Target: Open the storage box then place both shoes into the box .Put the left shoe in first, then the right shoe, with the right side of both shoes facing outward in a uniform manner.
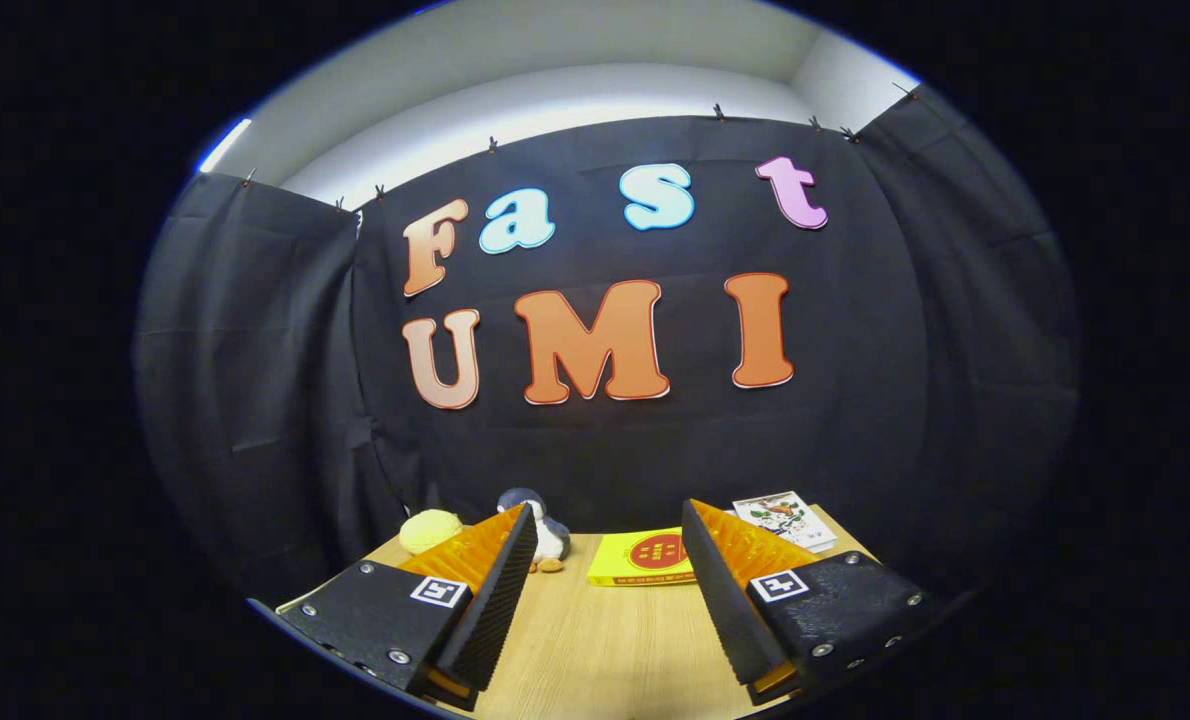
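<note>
The gripper (pixel 610 525) hangs above a light wooden tabletop (pixel 605 650) with its two fingers (pixel 500 590) spread wide apart, their ridged inner faces turned toward each other across an open gap. Nothing sits between them and neither finger touches anything; only bare tabletop shows in the gap. Taking the yellow book (pixel 643 560) as the landmark: it lies flat on the tabletop just beyond the fingertips, ahead of the gap and a little toward the right finger, whose tip covers the book's right end. It carries a round red emblem on its cover. To the left of the yellow book, behind the tip of the left finger, stands a small plush toy (pixel 545 525) with a dark head and a pale body, partly hidden by that finger. Further left of the book, past the plush toy, rests a rounded pale-yellow soft object (pixel 430 528) near the far edge of the tabletop. To the right of the yellow book, beyond the right finger, a white printed card (pixel 785 518) with a colourful picture lies flat near the tabletop's far corner. Behind the book and all these things hangs the booth's black cloth wall (pixel 255 380), with a pale wall above it. The storage box and the shoes cannot be made out here.
</note>
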{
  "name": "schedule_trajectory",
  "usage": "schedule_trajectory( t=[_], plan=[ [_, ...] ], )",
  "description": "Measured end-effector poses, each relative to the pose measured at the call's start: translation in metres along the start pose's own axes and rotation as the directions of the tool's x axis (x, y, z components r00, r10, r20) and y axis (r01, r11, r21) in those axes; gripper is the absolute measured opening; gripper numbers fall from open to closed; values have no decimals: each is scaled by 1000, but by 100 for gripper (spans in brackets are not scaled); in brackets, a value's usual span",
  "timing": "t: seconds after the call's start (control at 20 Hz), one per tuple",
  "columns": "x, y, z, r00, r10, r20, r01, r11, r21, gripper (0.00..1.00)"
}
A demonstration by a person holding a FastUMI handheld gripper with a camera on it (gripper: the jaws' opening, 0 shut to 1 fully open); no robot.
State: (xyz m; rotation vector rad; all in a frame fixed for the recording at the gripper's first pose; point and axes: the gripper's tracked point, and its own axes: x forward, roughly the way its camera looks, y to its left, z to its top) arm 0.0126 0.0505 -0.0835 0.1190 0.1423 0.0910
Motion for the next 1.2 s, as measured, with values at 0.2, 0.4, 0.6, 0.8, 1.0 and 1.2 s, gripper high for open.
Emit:
schedule_trajectory(
  t=[0.2, 0.4, 0.6, 0.8, 1.0, 1.2],
  plan=[
    [-8, -19, 7, 1000, -22, 23, 22, 1000, 4, 87],
    [-15, -28, 14, 998, -27, 54, 28, 1000, -6, 87],
    [-16, -33, 15, 998, -35, 61, 36, 999, -20, 88],
    [-17, -32, 19, 997, -30, 68, 31, 1000, -1, 89],
    [-17, -29, 27, 995, -27, 96, 29, 999, -23, 88],
    [-16, -26, 35, 993, -25, 117, 30, 999, -43, 89]
  ],
)
